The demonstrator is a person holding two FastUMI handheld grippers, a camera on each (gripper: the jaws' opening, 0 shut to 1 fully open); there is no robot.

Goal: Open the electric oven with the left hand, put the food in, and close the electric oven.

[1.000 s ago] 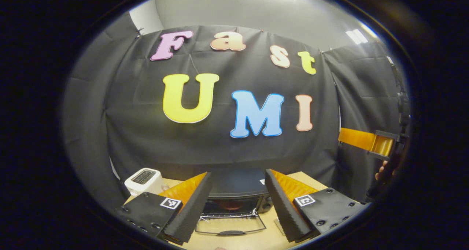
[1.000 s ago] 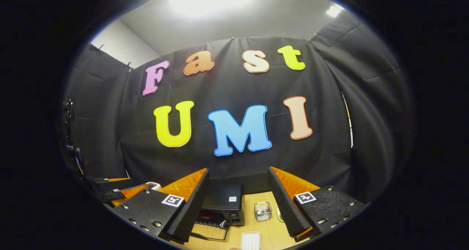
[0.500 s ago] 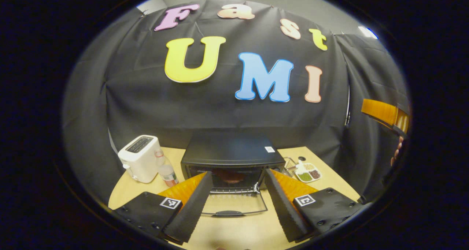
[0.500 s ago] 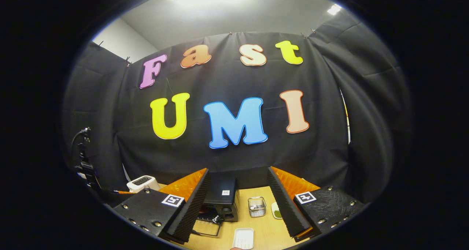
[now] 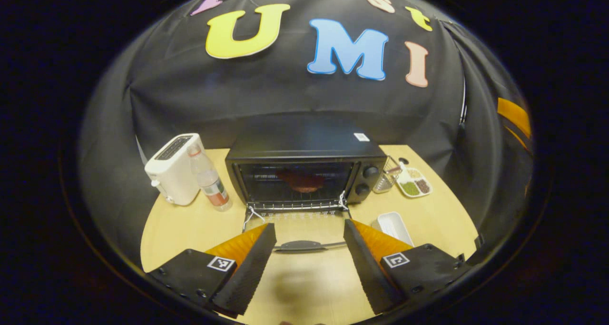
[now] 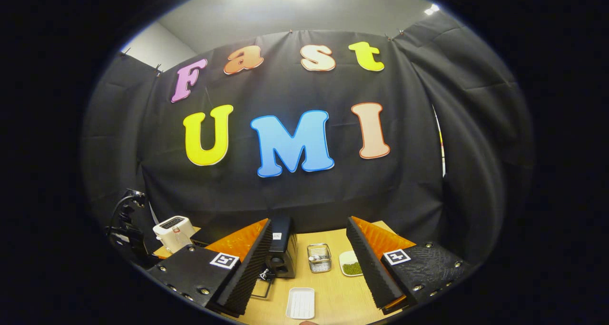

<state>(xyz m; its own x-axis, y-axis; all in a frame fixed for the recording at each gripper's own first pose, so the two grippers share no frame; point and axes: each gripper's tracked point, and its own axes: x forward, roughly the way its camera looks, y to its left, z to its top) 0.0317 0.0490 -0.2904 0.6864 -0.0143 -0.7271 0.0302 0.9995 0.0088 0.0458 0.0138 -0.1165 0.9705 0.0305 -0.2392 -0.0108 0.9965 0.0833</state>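
Your left gripper (image 5: 309,268) is spread and empty, w/ the dark bar handle (image 5: 308,244) of the black electric oven's (image 5: 304,170) dropped glass door between its fingers; reddish food (image 5: 300,181), prob. already racked, so hook under, swing shut; right gripper (image 6: 309,272) idles agape near the bench's front edge.

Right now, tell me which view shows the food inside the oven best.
The left gripper view. It faces the open electric oven head-on, with the reddish food visible on the rack behind the lowered door. The right gripper view catches the oven's right end, partly behind a finger; its inside is hidden.
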